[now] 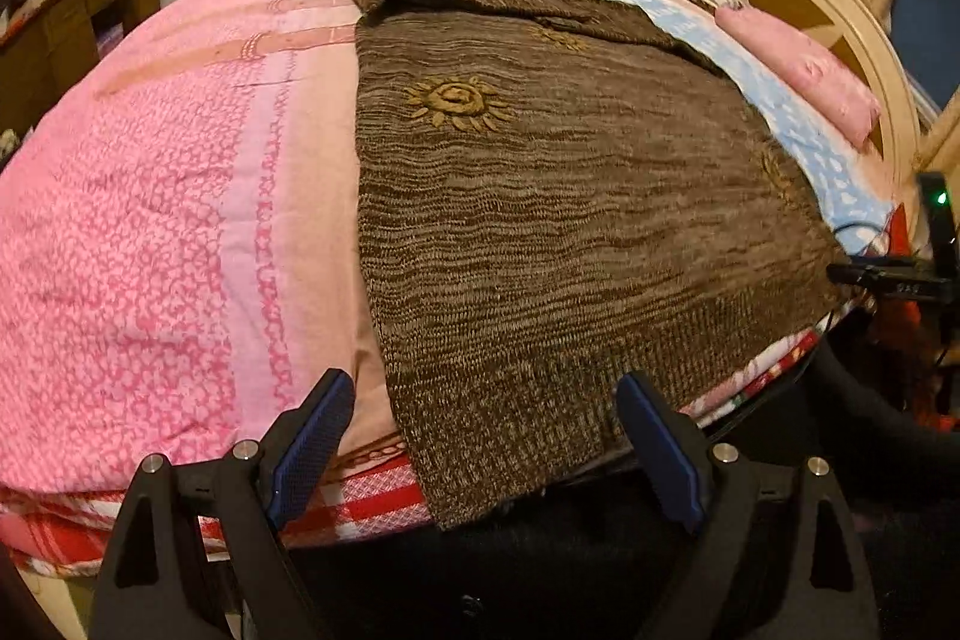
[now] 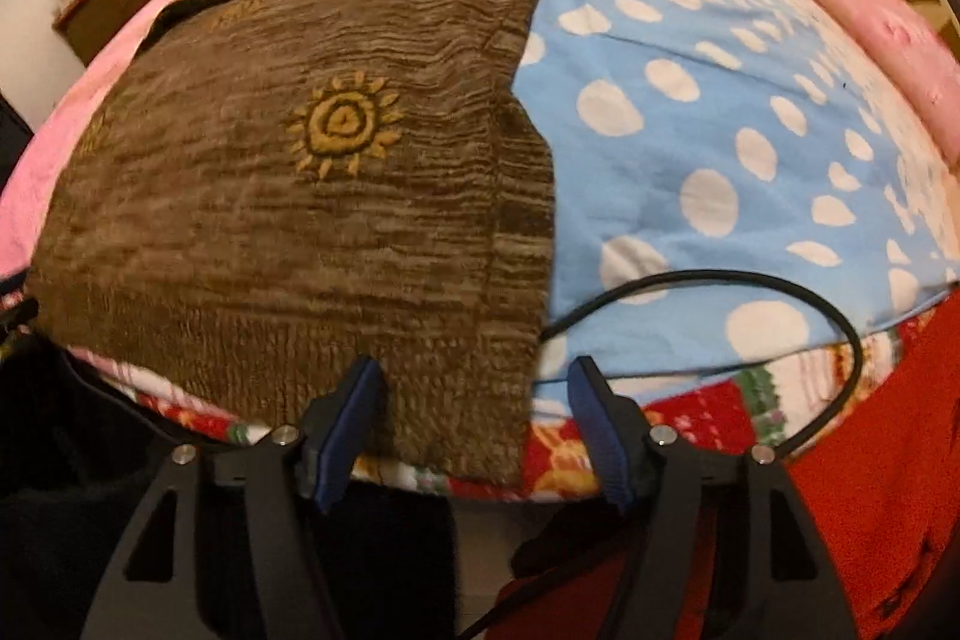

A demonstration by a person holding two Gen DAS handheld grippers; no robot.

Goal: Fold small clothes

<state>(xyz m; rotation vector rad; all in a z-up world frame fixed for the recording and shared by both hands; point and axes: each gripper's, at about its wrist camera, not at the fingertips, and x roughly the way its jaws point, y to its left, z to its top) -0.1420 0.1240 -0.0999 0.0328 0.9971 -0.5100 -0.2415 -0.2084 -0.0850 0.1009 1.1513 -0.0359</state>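
Both grippers, left gripper [image 1: 486, 436] and right gripper [image 2: 474, 415], hang spread wide and empty over the near hem of a brown sweater [image 1: 540, 220] lying flat on the bed [image 1: 150, 220].

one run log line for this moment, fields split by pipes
brown sweater flat on bed | left gripper open at hem | right gripper open at hem corner

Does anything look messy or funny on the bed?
A little. The brown sweater lies mostly flat, but its near hem hangs off the bed's edge and its far end is rumpled over itself. A loose black cable also loops across the blue dotted cover beside it. Nothing looks torn or spilled.
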